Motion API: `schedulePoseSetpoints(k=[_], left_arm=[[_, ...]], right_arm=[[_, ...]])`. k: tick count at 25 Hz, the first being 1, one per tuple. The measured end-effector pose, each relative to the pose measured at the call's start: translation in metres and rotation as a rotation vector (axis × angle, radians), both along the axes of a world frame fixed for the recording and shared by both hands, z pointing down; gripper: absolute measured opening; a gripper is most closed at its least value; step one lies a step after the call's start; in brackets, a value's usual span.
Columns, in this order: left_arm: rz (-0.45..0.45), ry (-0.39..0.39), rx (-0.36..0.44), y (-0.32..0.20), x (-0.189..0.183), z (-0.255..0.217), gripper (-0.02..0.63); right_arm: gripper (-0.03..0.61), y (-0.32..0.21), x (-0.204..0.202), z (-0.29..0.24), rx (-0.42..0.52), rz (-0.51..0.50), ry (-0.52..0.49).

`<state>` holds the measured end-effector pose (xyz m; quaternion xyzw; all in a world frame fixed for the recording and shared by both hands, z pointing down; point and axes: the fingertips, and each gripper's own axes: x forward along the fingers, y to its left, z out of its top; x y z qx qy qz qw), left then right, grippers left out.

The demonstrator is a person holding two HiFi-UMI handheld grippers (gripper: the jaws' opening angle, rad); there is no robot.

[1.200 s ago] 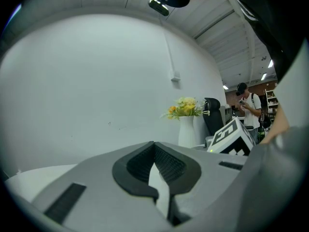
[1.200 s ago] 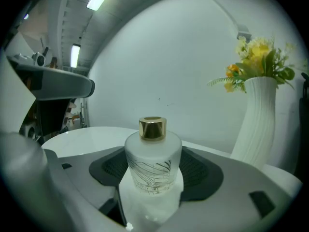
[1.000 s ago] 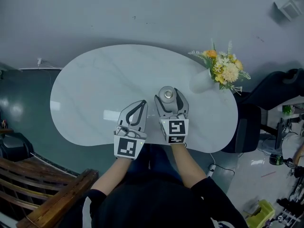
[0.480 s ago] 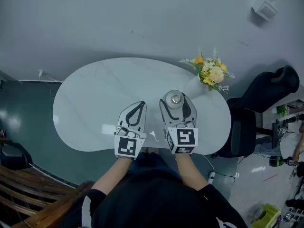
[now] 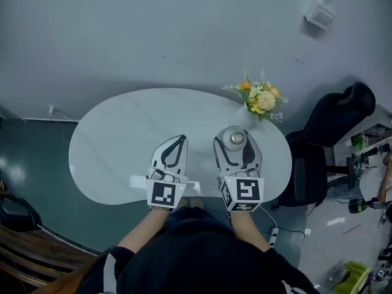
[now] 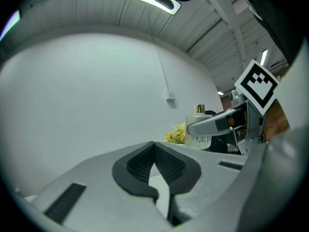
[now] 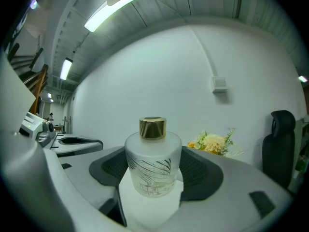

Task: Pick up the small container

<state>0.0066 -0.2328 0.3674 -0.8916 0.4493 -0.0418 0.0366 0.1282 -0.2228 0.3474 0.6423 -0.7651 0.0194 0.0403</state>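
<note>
The small container (image 5: pixel 235 138) is a frosted glass bottle with a gold cap. It stands upright between the pads of my right gripper (image 5: pixel 236 138), which is shut on its sides. In the right gripper view the container (image 7: pixel 153 163) fills the gap of the right gripper (image 7: pixel 154 174), and I cannot tell whether its base touches the table. My left gripper (image 5: pixel 176 143) lies beside it to the left, shut with nothing in it; its tips meet in the left gripper view (image 6: pixel 154 148), where the container (image 6: pixel 200 128) shows at the right.
The white rounded table (image 5: pixel 116 133) carries a bunch of yellow and white flowers (image 5: pixel 258 98) at its far right edge, just beyond the container. A black chair (image 5: pixel 334 124) stands to the right of the table. A grey wall rises behind it.
My right gripper has carried the container to the right, closer to the flowers and the table's right end. The left gripper stays shut and has barely moved.
</note>
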Motion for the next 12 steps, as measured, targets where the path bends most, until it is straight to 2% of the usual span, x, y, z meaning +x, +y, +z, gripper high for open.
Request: schedulePoseSetpoints(k=[12], left_arm=[[0.034,-0.001,0.016,0.009,0.015,-0.007,0.008]], right_arm=[[0.333,0.014,0.008,0.009,0.004,0.036,0.043]])
